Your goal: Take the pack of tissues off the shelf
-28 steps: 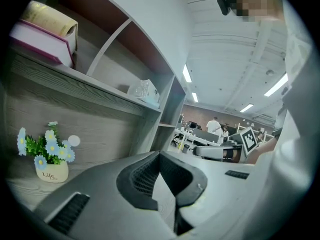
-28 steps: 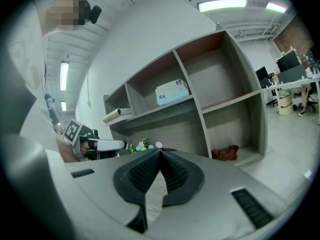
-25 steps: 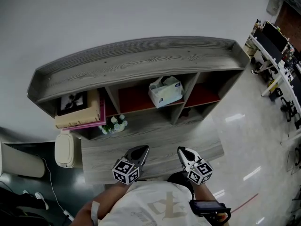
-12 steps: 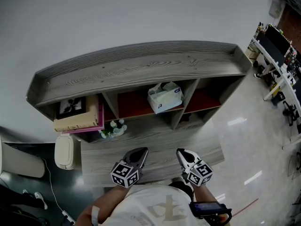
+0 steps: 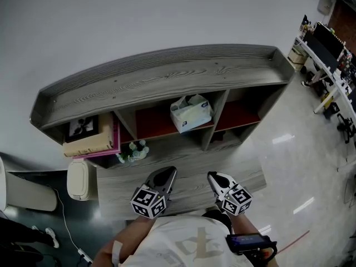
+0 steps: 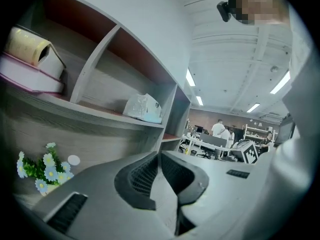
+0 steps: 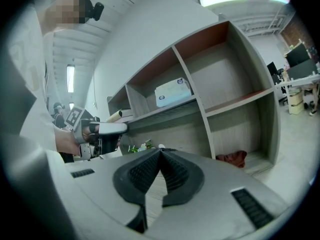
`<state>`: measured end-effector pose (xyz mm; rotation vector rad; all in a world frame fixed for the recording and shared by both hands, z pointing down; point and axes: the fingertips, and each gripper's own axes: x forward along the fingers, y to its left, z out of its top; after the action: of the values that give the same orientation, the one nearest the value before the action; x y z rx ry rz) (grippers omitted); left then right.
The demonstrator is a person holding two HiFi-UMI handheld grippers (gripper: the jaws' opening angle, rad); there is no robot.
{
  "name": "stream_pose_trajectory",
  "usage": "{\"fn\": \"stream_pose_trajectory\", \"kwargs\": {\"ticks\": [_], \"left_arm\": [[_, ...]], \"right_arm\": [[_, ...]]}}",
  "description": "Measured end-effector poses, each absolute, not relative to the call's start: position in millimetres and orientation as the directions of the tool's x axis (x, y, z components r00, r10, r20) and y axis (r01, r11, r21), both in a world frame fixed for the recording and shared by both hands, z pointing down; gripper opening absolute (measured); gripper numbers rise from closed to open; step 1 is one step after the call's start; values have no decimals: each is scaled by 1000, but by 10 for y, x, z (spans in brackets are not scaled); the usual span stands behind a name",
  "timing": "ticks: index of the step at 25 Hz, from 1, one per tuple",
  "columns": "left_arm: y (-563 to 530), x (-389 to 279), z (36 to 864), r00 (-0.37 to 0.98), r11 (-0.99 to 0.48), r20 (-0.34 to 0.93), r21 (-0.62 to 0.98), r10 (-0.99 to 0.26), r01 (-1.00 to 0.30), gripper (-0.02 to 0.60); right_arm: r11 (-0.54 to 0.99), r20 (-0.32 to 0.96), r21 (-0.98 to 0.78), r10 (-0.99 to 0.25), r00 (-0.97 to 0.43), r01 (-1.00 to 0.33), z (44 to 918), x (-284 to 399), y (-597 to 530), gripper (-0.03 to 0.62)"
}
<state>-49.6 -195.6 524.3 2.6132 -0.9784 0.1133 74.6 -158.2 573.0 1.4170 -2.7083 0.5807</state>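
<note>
Head view: shelf unit (image 5: 167, 79), grey wood grain, against white wall. Open compartments, red-lined boards in upper row.

Pack of tissues (image 5: 191, 113): in middle compartment of upper row, sitting on red board, nearer right divider, slightly skewed. Not touched by either tool.

L gripper (image 5: 167, 174): low in head view, over grey board (image 5: 183, 163) in front of unit, well apart from pack. Pointing toward shelf. Jaws drawn close, tips about touching in L gripper view, nothing btwn them; just been opening a hair.

R gripper (image 5: 214, 177): just beside L, same board, also pointing at shelf, well apart from pack. Clenched on nothing, tips meeting in R gripper view.

Marker cubes on both tools toward person's torso at bottom edge of head view.

Other items:
- Left compartment: stack of books (image 5: 92, 141) w/ framed picture (image 5: 84, 123) on top.
- Below that, on lower level: small bunch of flowers (image 5: 133, 149), white and blue.
- Lower right compartment: red cloth (image 7: 231, 159), crumpled, seen in R gripper view only.
- White bin (image 5: 78, 178) on floor, left of board.

Pack seen above and beyond jaws in both gripper views.
</note>
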Motion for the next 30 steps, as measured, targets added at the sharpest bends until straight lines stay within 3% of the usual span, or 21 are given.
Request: {"fn": "stream_pose_trajectory", "kwargs": {"ticks": [2,5,7,14,30], "left_arm": [[-1995,-489,5198,753,-699,193,285,-628,-656,85],[-2050,-484,5132,743,-694,193,267,-641,-669,89],[-2099,-487,5080,733,-689,195,254,-651,-679,144],[-2341,-475,4821,688,-669,188,162,-701,-726,144],[-2870,-207,4376,688,-677,147,125,-710,-726,144]], "right_arm": [[518,195,-313,-785,-588,-796,5725,737,-1587,5],[525,194,-315,-780,-595,-791,5714,719,-1576,5],[528,195,-315,-777,-598,-788,5711,715,-1573,5],[524,199,-323,-776,-598,-788,5732,737,-1579,5],[511,221,-341,-772,-595,-789,5814,816,-1637,5]]}}
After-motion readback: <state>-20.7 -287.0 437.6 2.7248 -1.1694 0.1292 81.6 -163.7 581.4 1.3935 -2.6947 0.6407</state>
